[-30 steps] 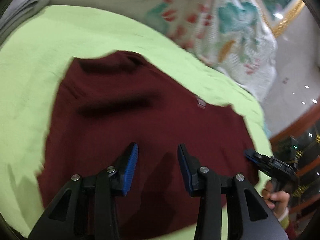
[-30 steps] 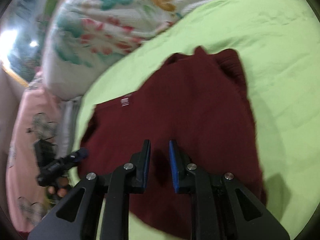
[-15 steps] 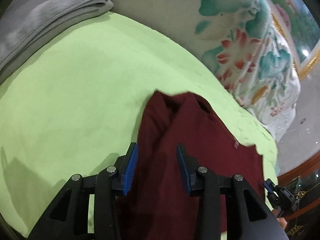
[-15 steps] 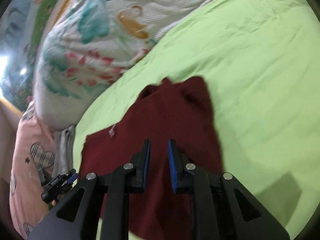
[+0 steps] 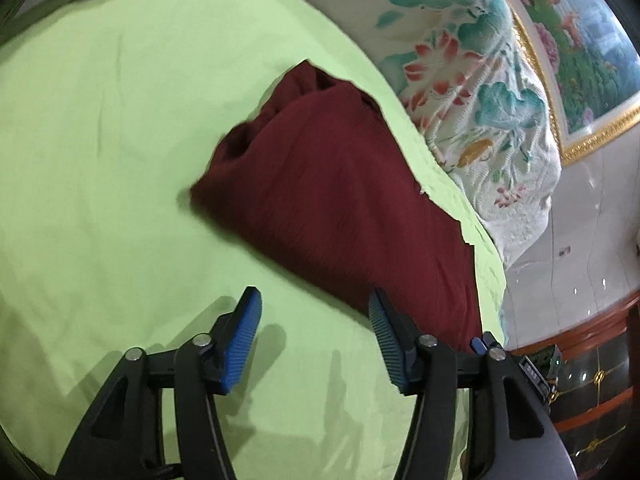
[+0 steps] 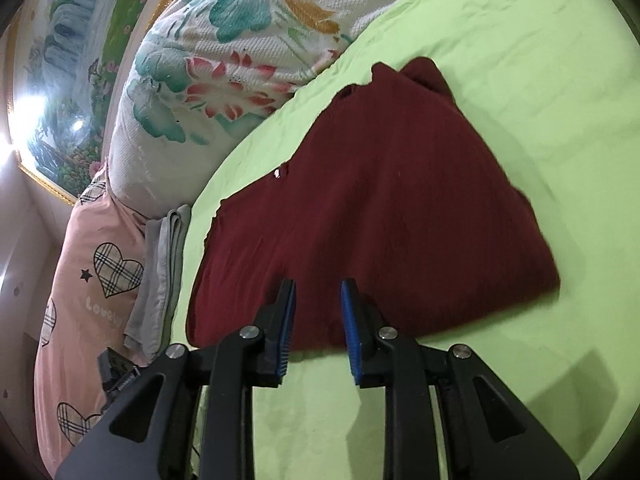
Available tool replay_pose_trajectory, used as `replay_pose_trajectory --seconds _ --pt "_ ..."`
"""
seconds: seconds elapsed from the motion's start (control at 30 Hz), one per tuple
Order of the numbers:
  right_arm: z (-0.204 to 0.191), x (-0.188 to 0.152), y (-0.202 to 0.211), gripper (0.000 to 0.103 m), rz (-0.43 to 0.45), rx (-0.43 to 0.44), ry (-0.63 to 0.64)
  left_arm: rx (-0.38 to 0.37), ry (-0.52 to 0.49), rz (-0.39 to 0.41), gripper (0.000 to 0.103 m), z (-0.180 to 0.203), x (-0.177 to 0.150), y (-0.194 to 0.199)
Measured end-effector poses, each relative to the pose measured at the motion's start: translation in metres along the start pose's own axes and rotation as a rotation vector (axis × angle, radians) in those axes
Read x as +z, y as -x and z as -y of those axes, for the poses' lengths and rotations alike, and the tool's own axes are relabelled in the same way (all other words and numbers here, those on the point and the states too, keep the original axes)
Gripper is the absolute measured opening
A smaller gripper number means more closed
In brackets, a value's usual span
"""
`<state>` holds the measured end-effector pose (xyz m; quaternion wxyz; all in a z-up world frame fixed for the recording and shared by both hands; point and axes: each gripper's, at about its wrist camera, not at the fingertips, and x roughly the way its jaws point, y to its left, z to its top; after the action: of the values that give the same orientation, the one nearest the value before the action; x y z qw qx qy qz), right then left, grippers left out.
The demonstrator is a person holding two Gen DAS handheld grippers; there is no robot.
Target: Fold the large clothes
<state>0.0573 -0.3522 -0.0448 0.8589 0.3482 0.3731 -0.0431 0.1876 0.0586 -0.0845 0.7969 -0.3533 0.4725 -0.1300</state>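
Letting go of the maroon sweater (image 5: 340,200) now it's folded on the bed (image 5: 100,160): left gripper (image 5: 314,336) opening over bare sheet beside it, right gripper (image 6: 318,320) opening at its near edge, both empty.

both fisheye views are being bent strongly at the edges and ringed by dark vignetting. soft shadows are being cast on the lime-green cotton bedsheet (image 5: 100,128). the folded maroon knit garment (image 6: 384,208) is being smeared by motion blur. glare is being thrown off the gold-framed landscape painting (image 6: 48,120).
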Motion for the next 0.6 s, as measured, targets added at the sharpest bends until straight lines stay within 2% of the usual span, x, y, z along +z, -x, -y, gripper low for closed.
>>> replay_pose_trajectory --seconds 0.13,0.33,0.47,0.6 --pt "-0.005 -0.010 0.001 0.033 -0.002 0.012 -0.012 0.010 0.055 -0.005 0.061 -0.005 -0.005 -0.015" --pt "-0.019 -0.014 -0.003 0.034 -0.016 0.035 0.008 -0.024 0.124 0.043 0.065 -0.007 0.007 -0.032" --pt "-0.029 -0.012 -0.010 0.035 -0.029 0.044 0.027 -0.079 0.219 0.106 0.065 -0.020 0.025 -0.043" --pt "-0.037 -0.008 -0.016 0.035 -0.031 0.053 0.044 -0.061 0.246 0.153 0.064 -0.019 0.040 -0.051"
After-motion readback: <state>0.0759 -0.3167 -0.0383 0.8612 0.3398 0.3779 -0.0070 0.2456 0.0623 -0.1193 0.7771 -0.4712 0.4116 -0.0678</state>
